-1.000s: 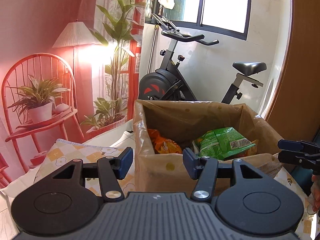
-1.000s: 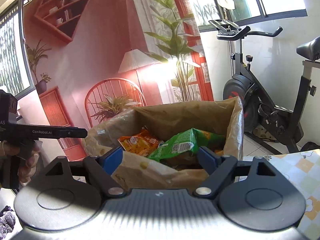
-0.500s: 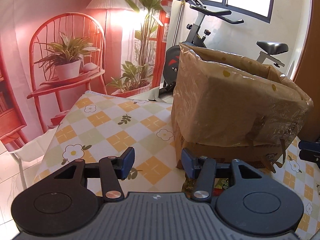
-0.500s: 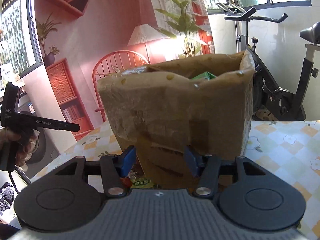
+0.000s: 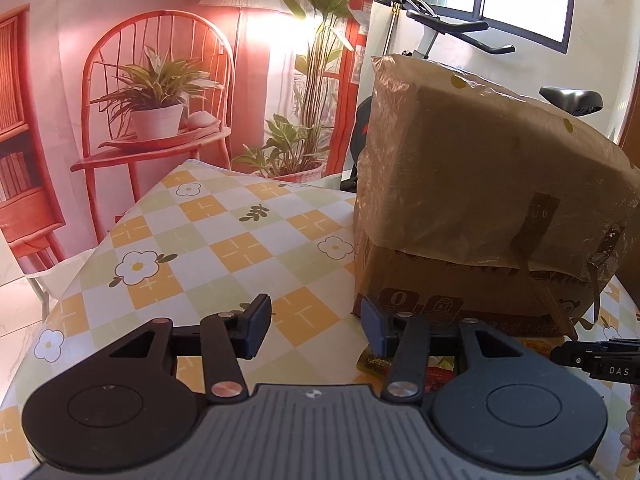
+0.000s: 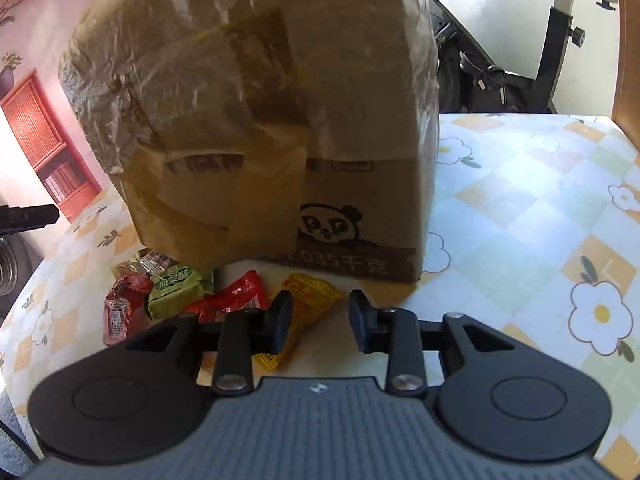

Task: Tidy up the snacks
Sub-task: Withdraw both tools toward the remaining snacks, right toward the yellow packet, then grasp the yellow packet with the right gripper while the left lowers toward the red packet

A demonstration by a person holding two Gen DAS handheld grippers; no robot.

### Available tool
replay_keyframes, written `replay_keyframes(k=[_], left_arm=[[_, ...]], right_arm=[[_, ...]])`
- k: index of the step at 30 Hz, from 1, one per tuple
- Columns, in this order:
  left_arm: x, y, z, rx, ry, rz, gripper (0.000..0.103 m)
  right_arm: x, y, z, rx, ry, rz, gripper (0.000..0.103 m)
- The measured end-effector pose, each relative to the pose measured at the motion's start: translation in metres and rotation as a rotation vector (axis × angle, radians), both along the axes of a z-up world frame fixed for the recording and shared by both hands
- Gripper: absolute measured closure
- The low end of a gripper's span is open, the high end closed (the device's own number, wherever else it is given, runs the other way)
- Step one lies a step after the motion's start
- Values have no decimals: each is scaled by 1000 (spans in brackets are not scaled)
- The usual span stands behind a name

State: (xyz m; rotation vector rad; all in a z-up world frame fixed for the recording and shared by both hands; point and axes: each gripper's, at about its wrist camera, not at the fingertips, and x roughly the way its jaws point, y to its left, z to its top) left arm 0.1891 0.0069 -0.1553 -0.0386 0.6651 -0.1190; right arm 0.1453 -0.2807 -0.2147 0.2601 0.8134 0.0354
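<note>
A brown cardboard box lined with a plastic bag stands on the checked table; it also shows in the left wrist view. Several small snack packets lie in front of it: a yellow one, a red one, a green one and a dark red one. My right gripper is open and empty, low over the table, its left finger over the yellow packet. My left gripper is open and empty, left of the box; a packet peeks past its right finger.
The table carries a yellow, green and white flowered cloth. An exercise bike stands behind the table. A red chair with a potted plant stands at the left. The other gripper's tip shows at the right edge.
Both grippers have dropped from above the box's open top to table height in front of it. The box's inside is out of sight and the loose packets have come into view.
</note>
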Motion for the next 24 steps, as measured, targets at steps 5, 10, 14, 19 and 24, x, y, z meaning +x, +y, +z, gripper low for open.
replay_keyframes(k=[5,10,14,19,24], left_arm=[[-4,-1,-2,5,5,-6,50],[-2,6,7,26,19,-29,50],[8,26,37,72,-6,-15,50],[22,52,76,129,-78,34,50],[29,50,74,110,-86,64,49]], right_arm=[[15,10,-4,-10,14,20,65],[21,25,-6,-43,8,16,63],[21,46,-8,-137,-12,21,57],[16,62,-15,-168,-26,-18,53],[9,78,-21,-239,-33,-20,52]])
